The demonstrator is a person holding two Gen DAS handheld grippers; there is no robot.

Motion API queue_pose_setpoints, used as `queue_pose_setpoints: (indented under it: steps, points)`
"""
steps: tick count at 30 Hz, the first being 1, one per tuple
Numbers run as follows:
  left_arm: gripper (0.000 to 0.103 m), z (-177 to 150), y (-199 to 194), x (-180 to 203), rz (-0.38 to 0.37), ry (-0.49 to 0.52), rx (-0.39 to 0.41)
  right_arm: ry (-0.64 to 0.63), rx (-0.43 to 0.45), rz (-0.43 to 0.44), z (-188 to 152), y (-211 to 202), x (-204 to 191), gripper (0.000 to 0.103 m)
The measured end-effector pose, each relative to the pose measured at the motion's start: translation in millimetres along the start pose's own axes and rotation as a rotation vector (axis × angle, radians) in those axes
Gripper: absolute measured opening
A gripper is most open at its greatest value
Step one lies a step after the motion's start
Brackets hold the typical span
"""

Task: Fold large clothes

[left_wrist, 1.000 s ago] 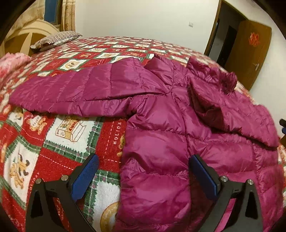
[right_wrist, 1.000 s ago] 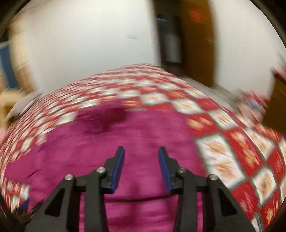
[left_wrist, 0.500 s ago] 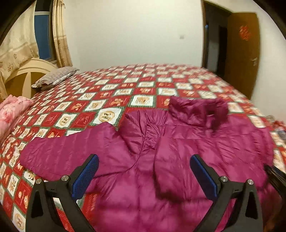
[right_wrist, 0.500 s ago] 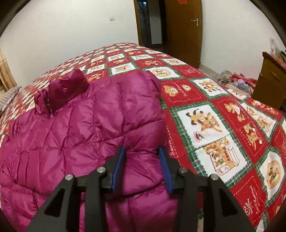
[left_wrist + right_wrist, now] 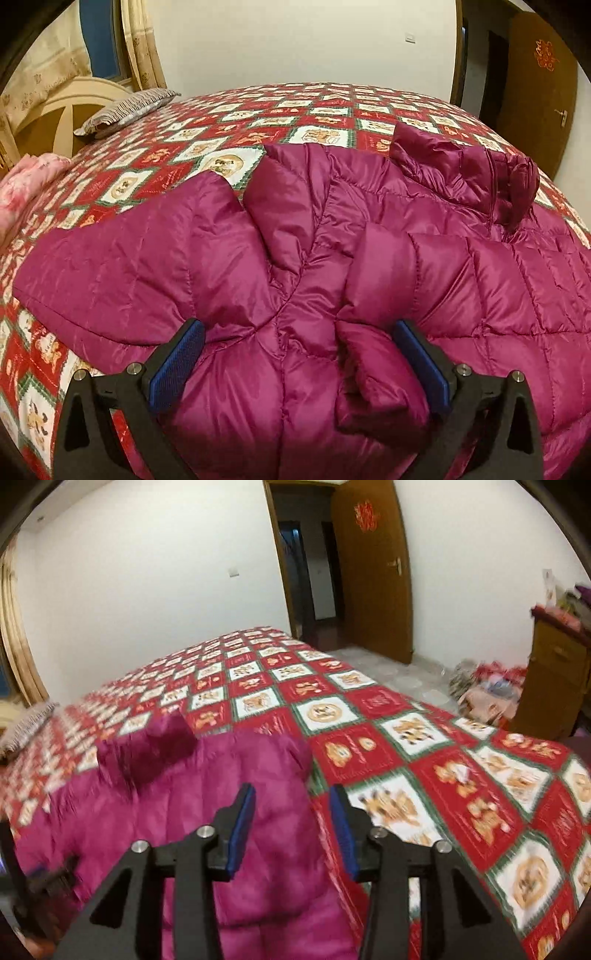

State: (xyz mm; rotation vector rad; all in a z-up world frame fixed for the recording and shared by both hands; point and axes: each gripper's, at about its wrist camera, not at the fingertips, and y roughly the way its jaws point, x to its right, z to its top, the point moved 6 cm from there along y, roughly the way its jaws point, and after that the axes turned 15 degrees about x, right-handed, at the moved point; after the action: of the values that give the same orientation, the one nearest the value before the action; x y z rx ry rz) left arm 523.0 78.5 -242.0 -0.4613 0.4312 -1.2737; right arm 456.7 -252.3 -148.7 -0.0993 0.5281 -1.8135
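Observation:
A magenta quilted down jacket [image 5: 369,258] lies spread on the bed, its collar [image 5: 469,173] at the far right and one sleeve [image 5: 122,273] stretched out to the left. My left gripper [image 5: 299,354] is open wide, its blue pads on either side of a puffy fold of the jacket's body. In the right wrist view the jacket [image 5: 184,805] lies at the left. My right gripper [image 5: 291,819] is open and empty, over the jacket's right edge where it meets the bedspread.
The bed carries a red, green and white patchwork bedspread [image 5: 424,760]. A striped pillow [image 5: 125,110] and a pink cloth [image 5: 26,184] lie at the left by the headboard. A wooden door [image 5: 373,572], a cabinet [image 5: 554,679] and clutter on the floor stand to the right.
My left gripper has moved down and in close over the jacket's body. My right gripper has lifted and drawn back from the jacket's edge, jaws a little wider.

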Motion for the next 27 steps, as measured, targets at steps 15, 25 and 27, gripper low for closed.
queue_pose_setpoints:
  steps: [15, 25, 27]
  points:
    - [0.102, 4.3, -12.3, -8.3, -0.079, -0.088, -0.006, -0.21, -0.147, -0.118, -47.2, 49.0, -31.5, 0.032]
    - [0.102, 35.8, -61.3, -173.9, 0.156, -0.282, 0.191, -0.374, -0.09, 0.167, -75.0, -21.3, -89.7, 0.071]
    - [0.102, 31.6, -52.8, -225.7, 0.271, -0.367, 0.156, -0.389, -0.162, 0.161, -99.8, -2.3, -87.6, 0.071]
